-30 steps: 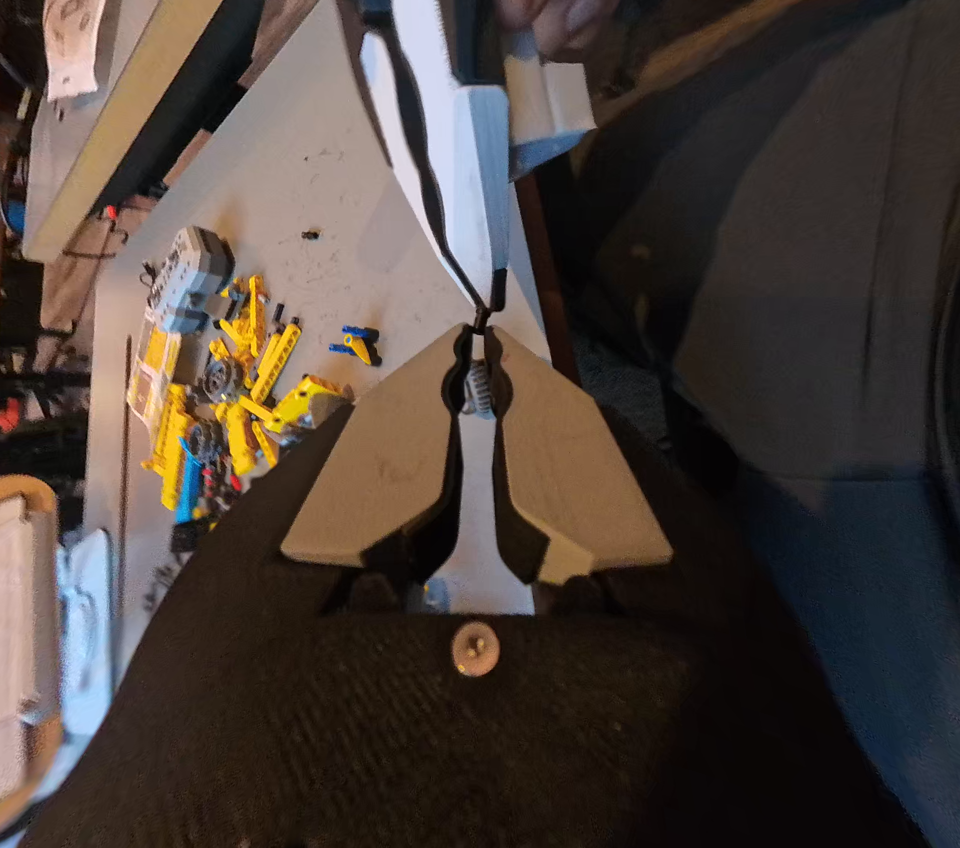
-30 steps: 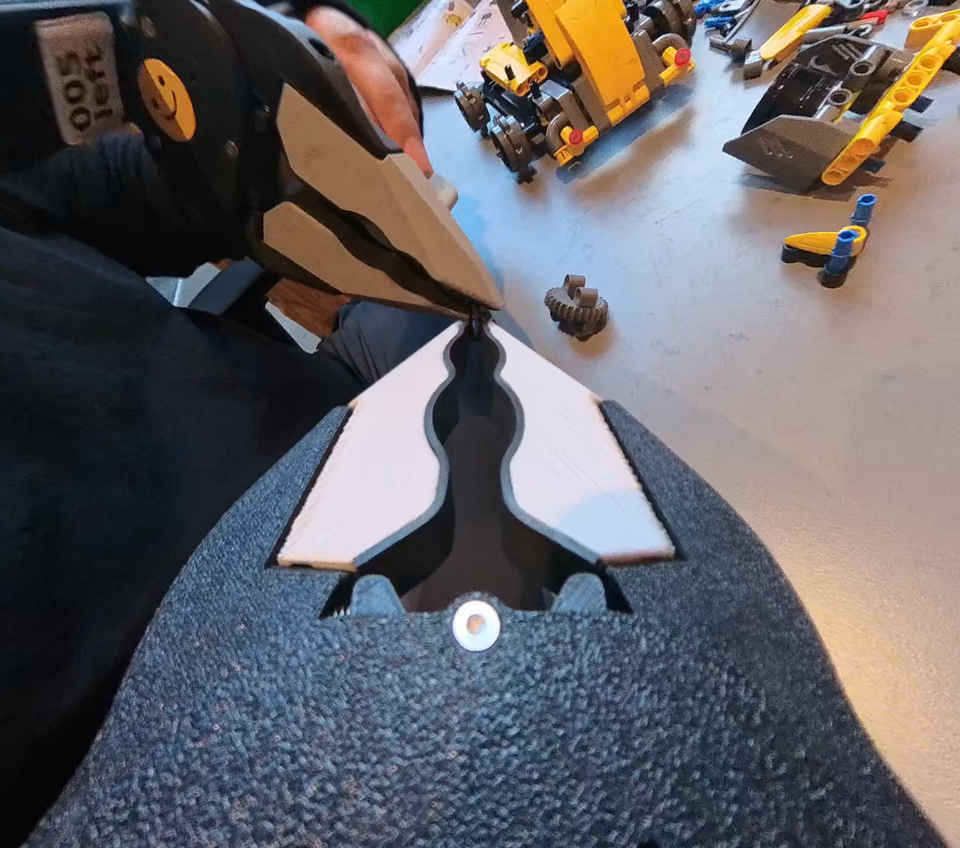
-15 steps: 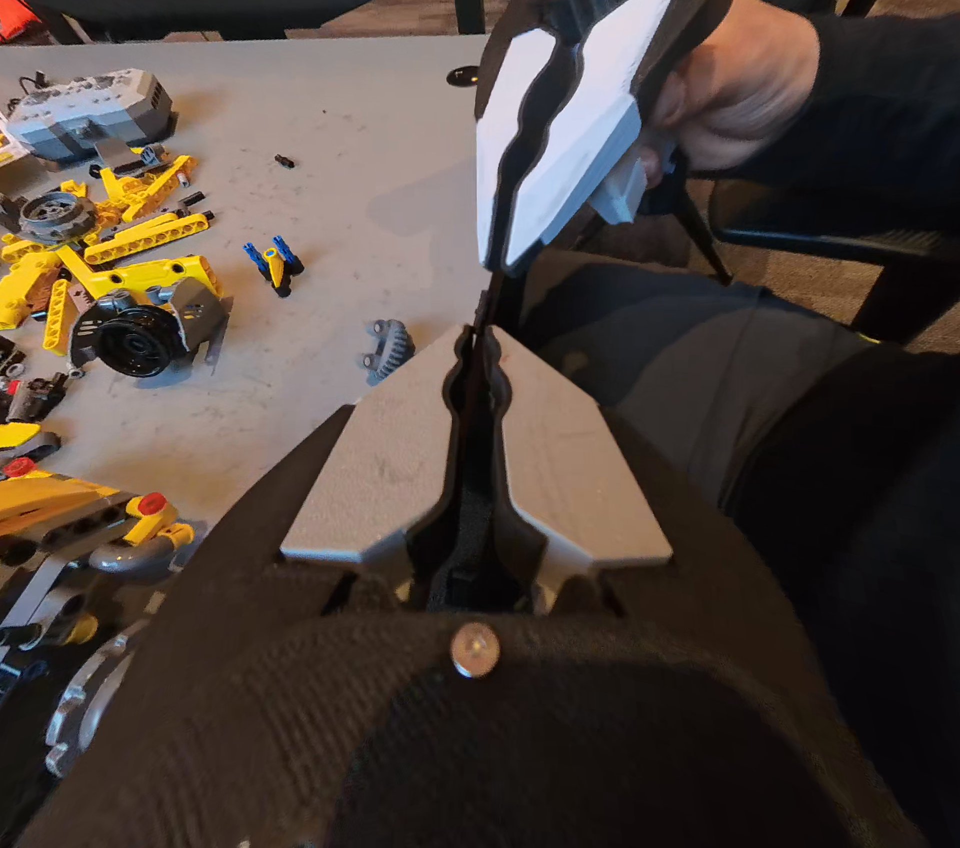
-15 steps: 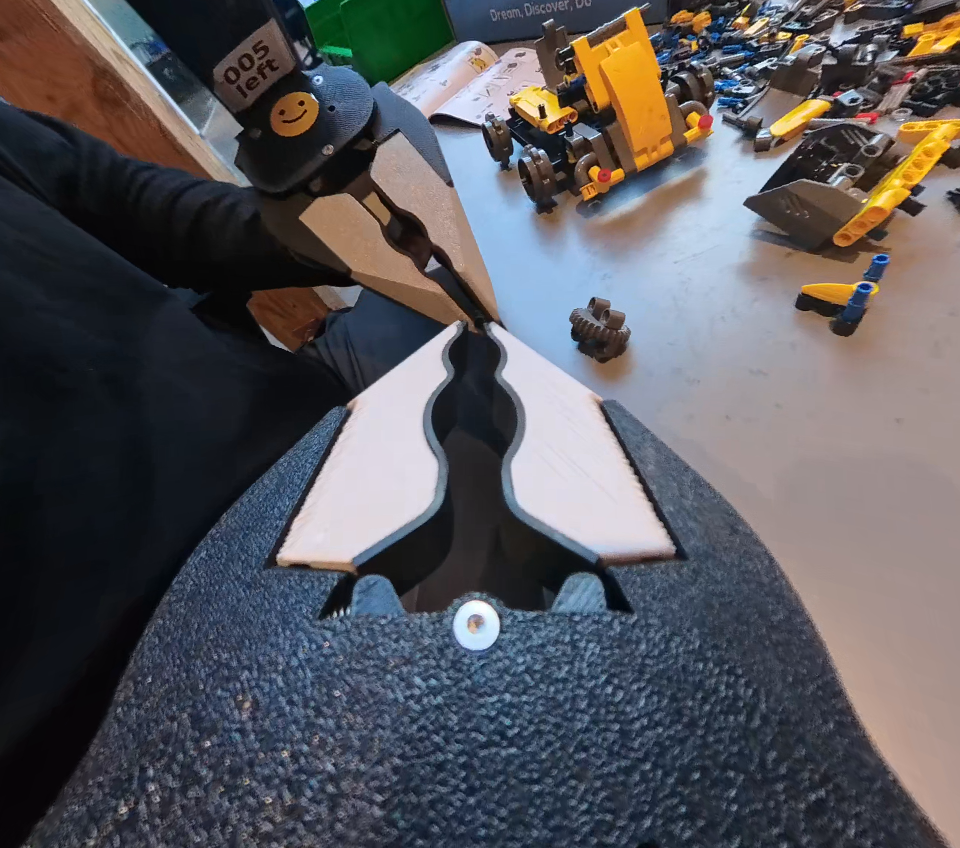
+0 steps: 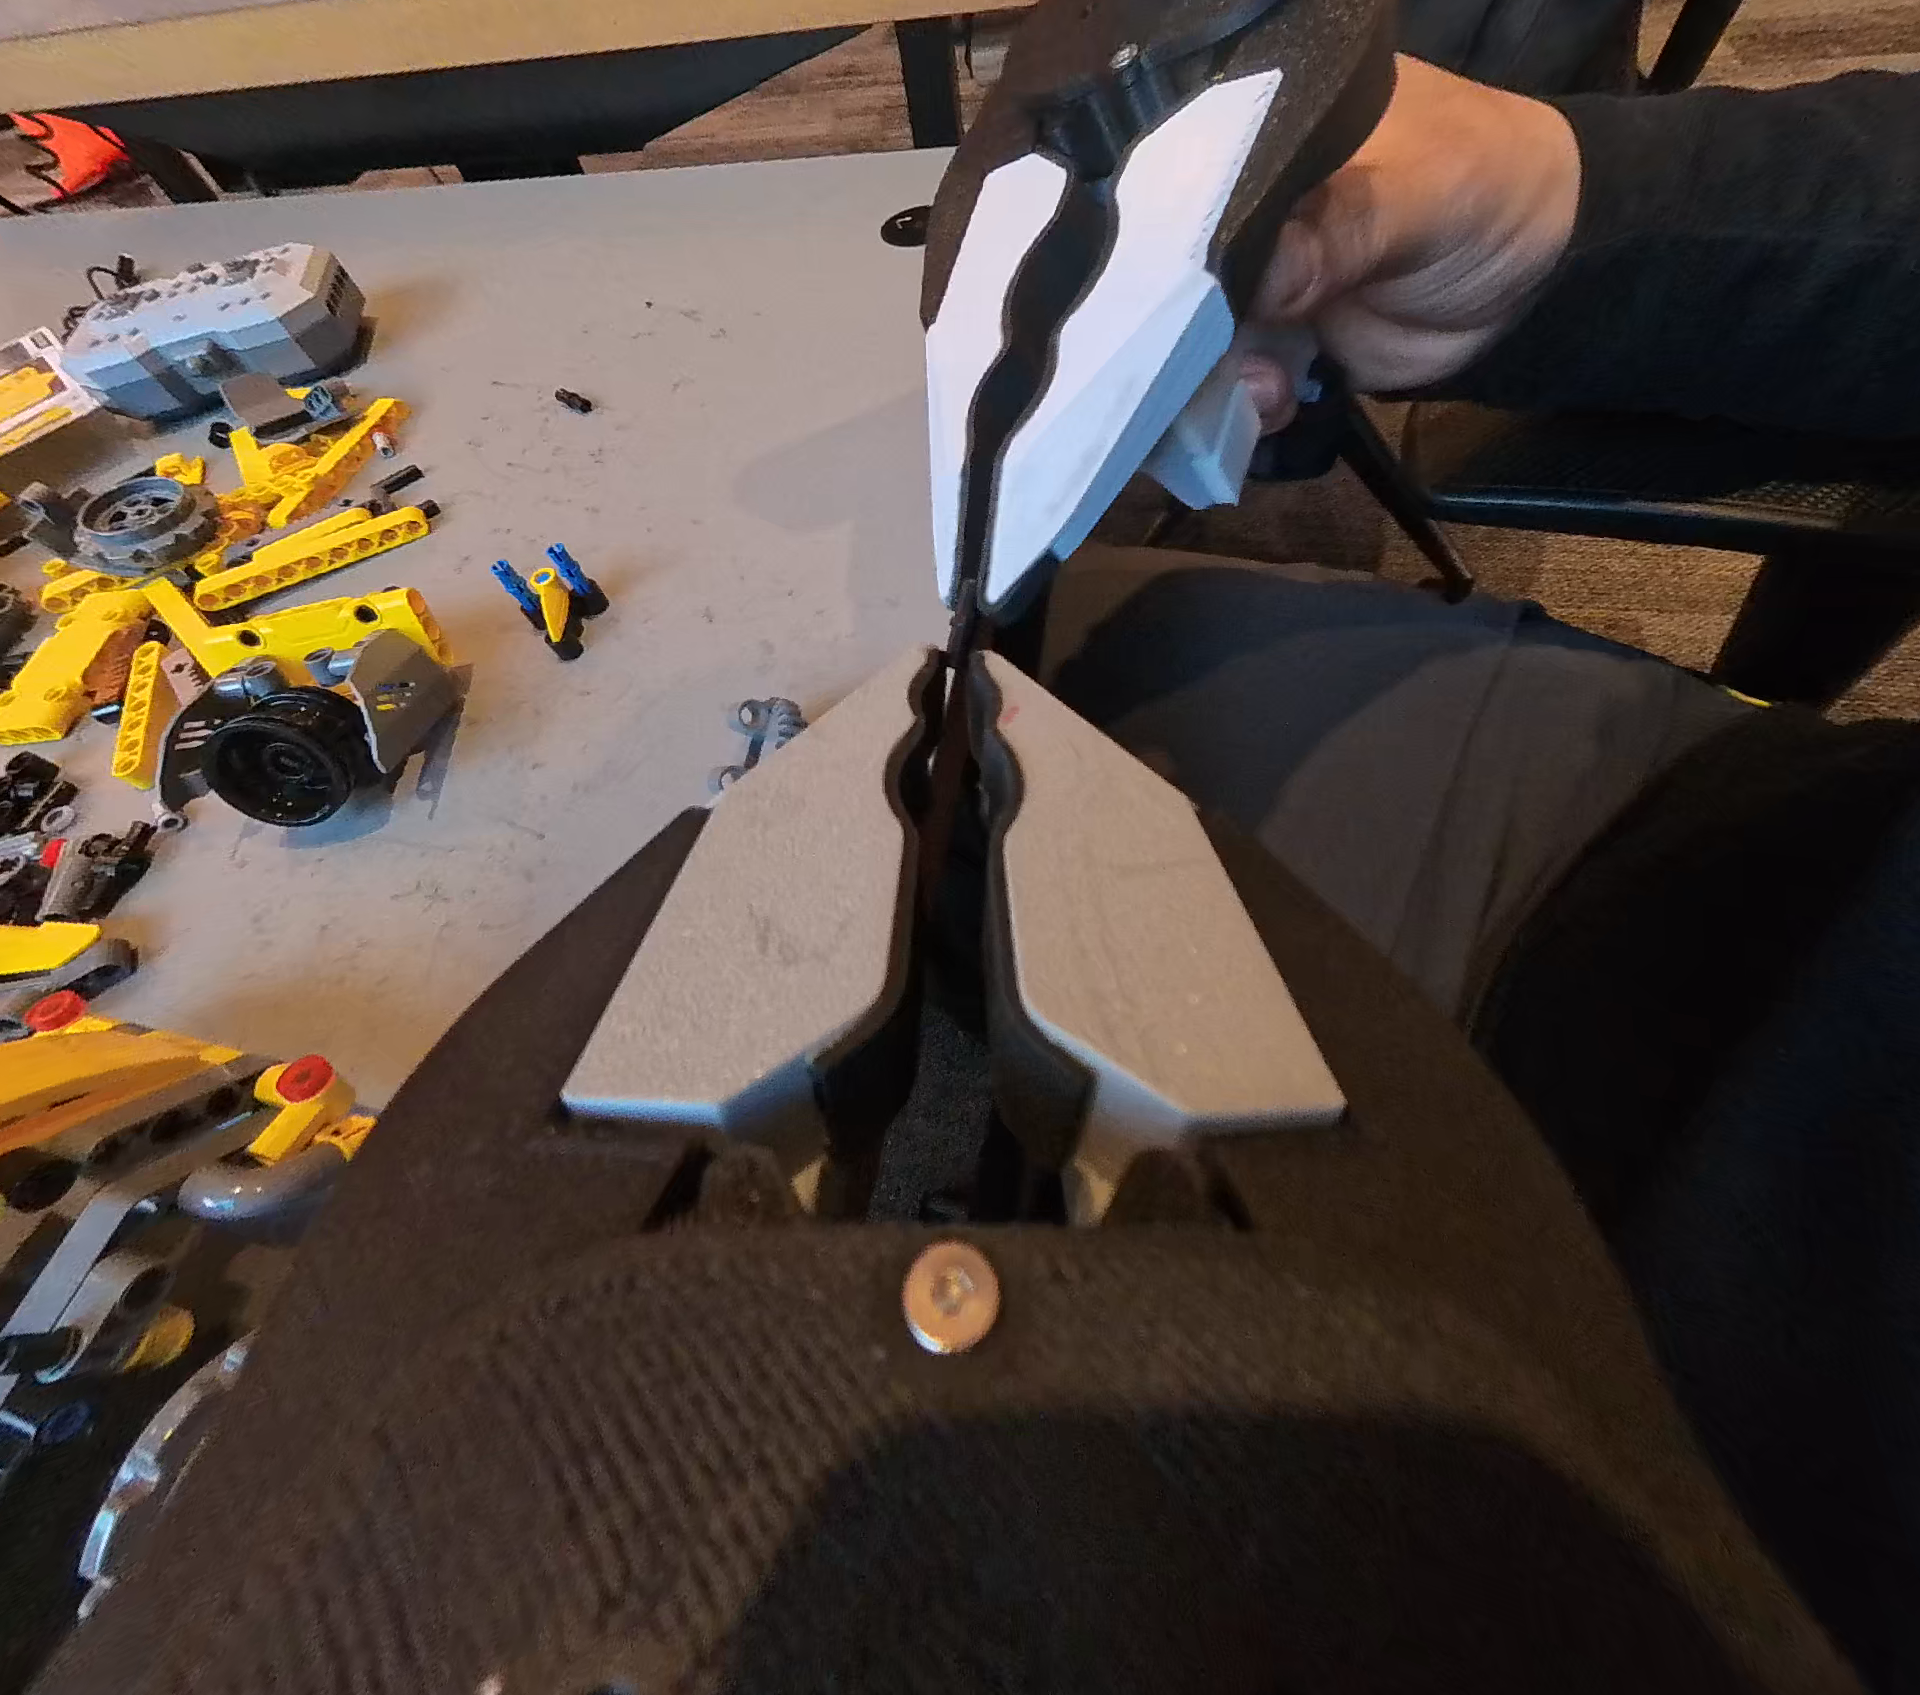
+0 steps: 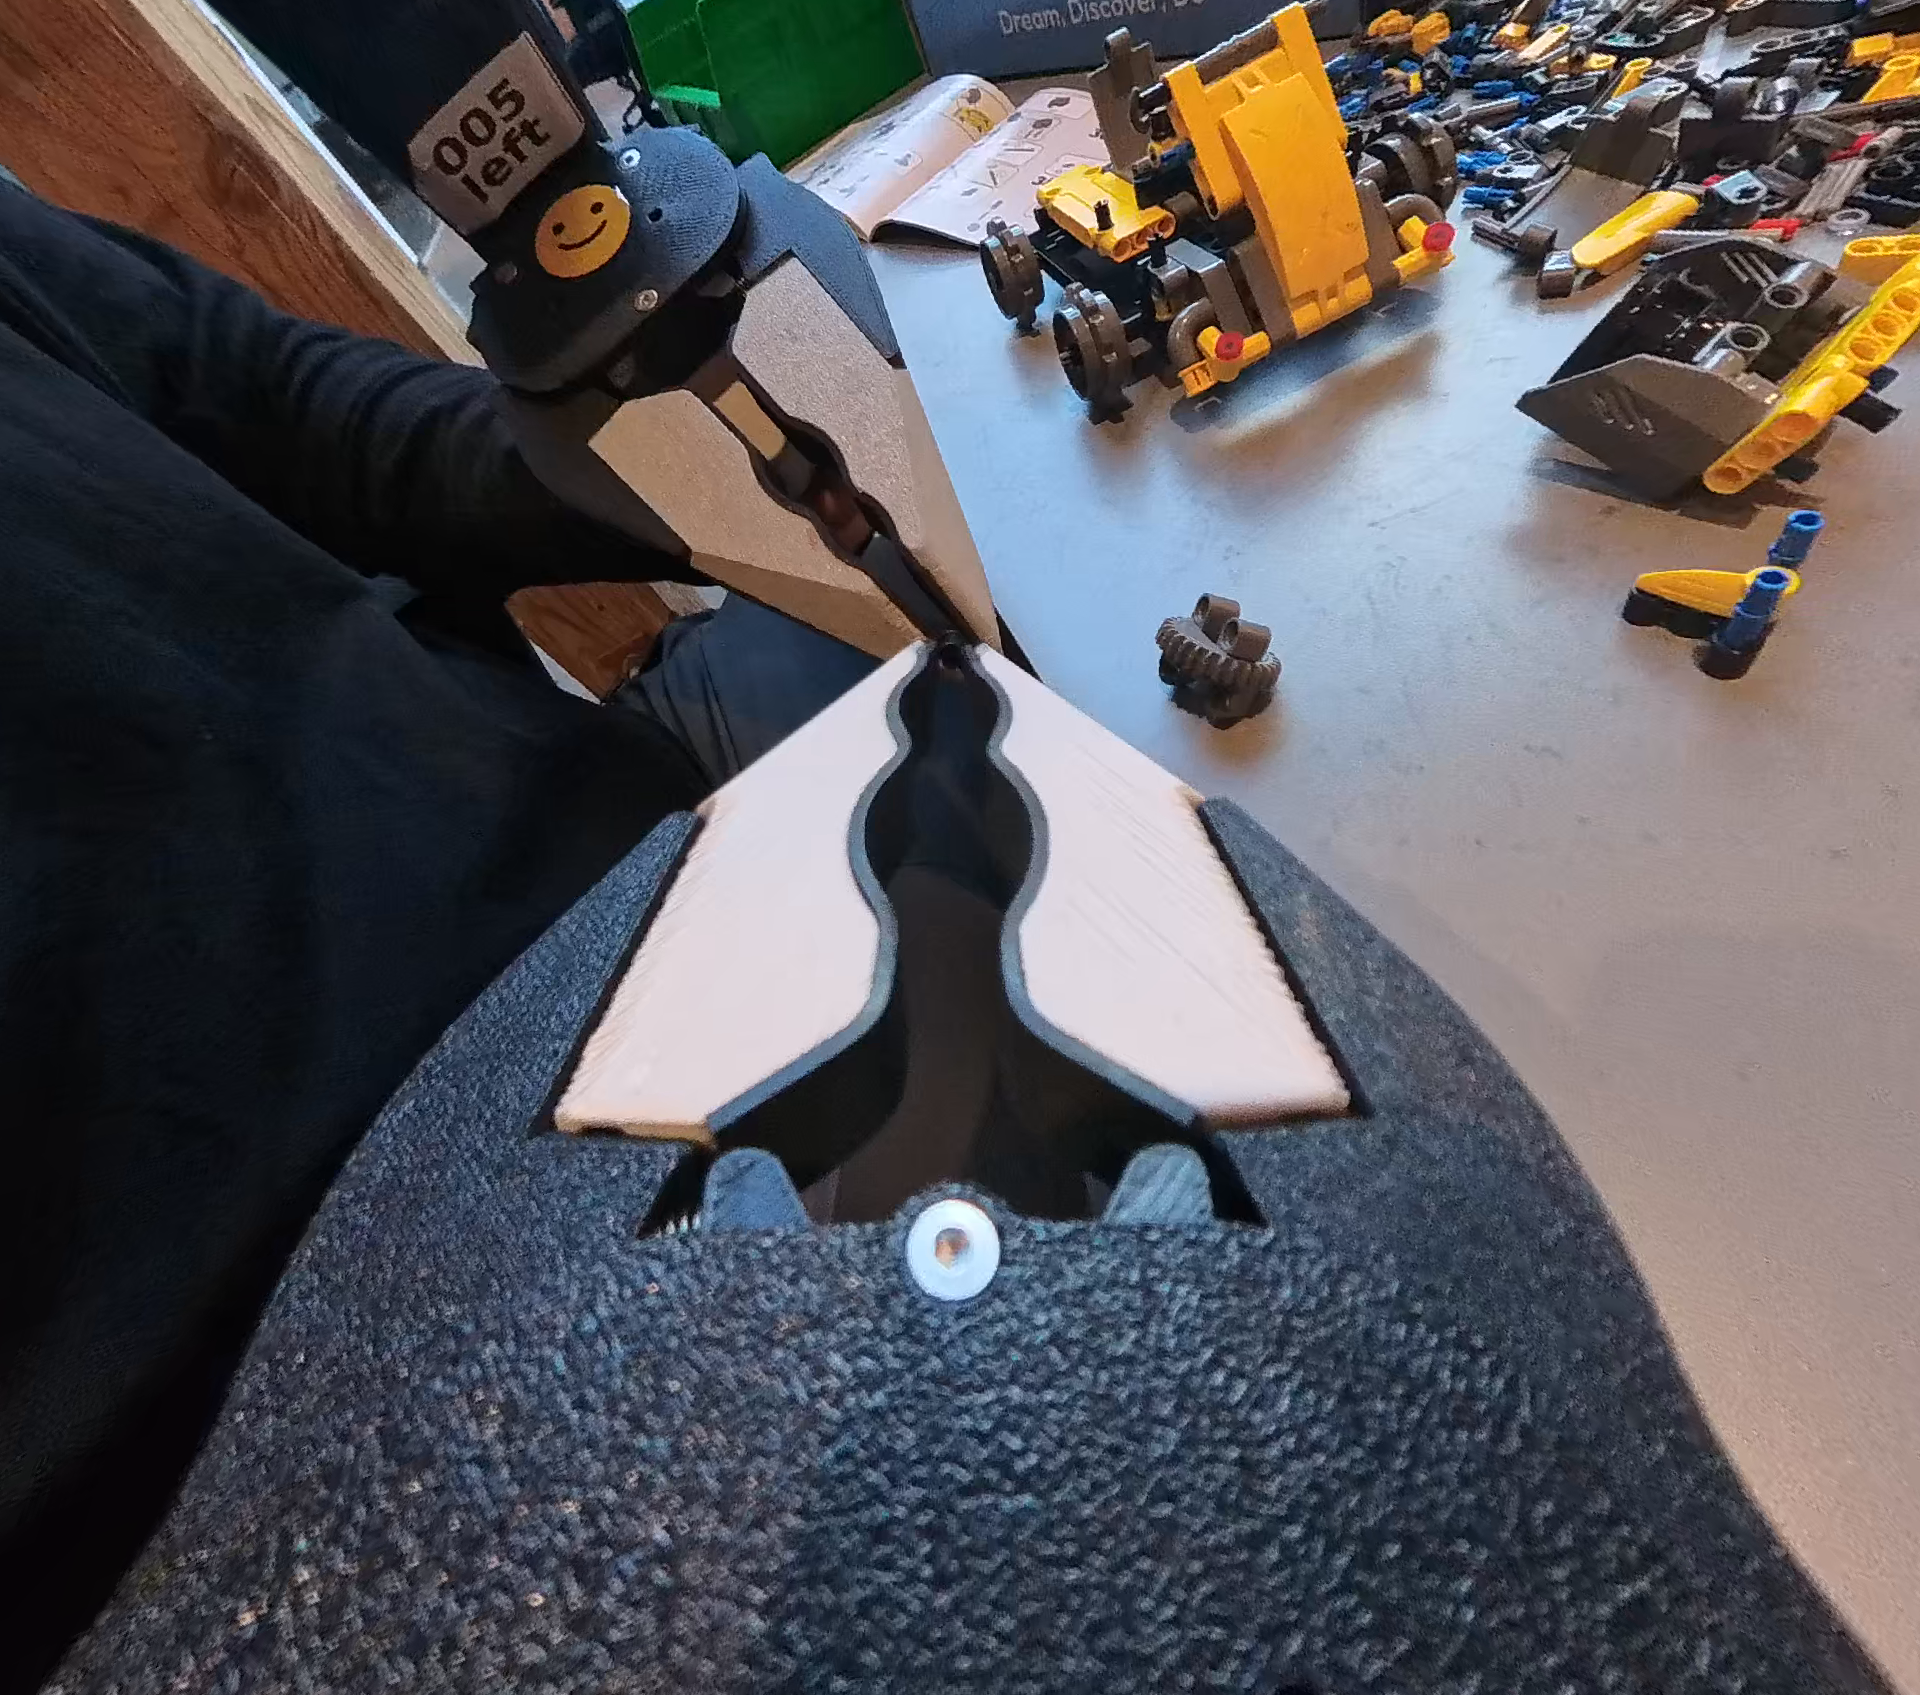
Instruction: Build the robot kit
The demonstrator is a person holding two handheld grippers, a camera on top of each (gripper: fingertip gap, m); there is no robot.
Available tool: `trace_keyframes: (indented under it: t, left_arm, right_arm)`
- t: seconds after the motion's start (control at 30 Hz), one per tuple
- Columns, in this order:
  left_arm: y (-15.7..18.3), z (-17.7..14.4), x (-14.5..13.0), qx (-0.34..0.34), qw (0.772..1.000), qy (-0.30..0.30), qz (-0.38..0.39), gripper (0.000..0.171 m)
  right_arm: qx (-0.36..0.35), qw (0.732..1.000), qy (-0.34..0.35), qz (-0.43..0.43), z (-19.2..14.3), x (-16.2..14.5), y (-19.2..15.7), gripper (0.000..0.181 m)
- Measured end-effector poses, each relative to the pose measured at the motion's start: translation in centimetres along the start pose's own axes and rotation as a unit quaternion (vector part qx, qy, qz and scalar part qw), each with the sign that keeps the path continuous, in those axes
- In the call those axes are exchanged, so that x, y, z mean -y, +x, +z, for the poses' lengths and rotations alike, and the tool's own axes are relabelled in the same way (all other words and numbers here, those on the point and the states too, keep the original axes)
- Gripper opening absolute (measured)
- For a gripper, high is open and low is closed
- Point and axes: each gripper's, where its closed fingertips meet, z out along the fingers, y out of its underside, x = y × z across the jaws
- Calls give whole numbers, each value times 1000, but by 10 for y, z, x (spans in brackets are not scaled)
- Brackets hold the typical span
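My left gripper (image 5: 951,658) and right gripper (image 5: 961,596) meet tip to tip just off the near edge of the grey table (image 5: 675,295), above the person's lap. Both are shut on a thin black axle (image 5: 940,772) that runs from the right gripper's white fingers (image 5: 1101,398) down between the left gripper's grey fingers (image 5: 790,907). In the right wrist view, the right gripper (image 6: 948,653) pinches the axle's end, and the axle (image 6: 894,565) lies along the left gripper (image 6: 935,611). A dark grey gear piece (image 6: 1216,658) lies on the table just beside the tips.
A small yellow-and-blue piece (image 6: 1714,596), a yellow toy vehicle (image 6: 1226,253), a grey bucket with a yellow beam (image 6: 1662,398), an open booklet (image 6: 935,149), a dark box (image 6: 1143,4) and a green bin (image 6: 790,14) lie beyond. A black wheel assembly (image 5: 281,752) and several yellow beams lie left. Less than 4 cm separates the two grippers' tips. The dark grey gear piece (image 6: 1216,658) lies around 5 cm away from my left fingertips.
The left gripper has swung from a tilted pose to level with the table and stands more upright. Both grippers stayed shut and tip to tip on the axle.
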Motion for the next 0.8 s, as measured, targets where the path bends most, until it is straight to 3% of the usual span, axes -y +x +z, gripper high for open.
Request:
trace_keyframes:
  t: [0.17, 0.33, 0.43, 0.6, 0.8]
  left_arm:
    - [0, 2, -5, -5, 1000, -13, -6, 3]
    - [-37, 0, -22, 72, 991, -103, 41, 11]
    - [-44, 7, -28, 78, 983, -149, 72, 21]
    - [-44, 18, -30, 80, 974, -175, 120, 10]
    - [-44, 20, -40, 76, 970, -195, 123, 11]
  right_arm:
    - [-14, 1000, -11, -6, 1, -4, 3, 4]
    - [-53, 998, -25, 3, -2, -12, 21, 4]
    - [-53, 998, -25, 6, -2, -12, 23, 4]
    - [-59, 998, -27, 3, -4, -13, 25, 4]
    - [-55, 998, -22, 8, -6, -12, 26, 4]
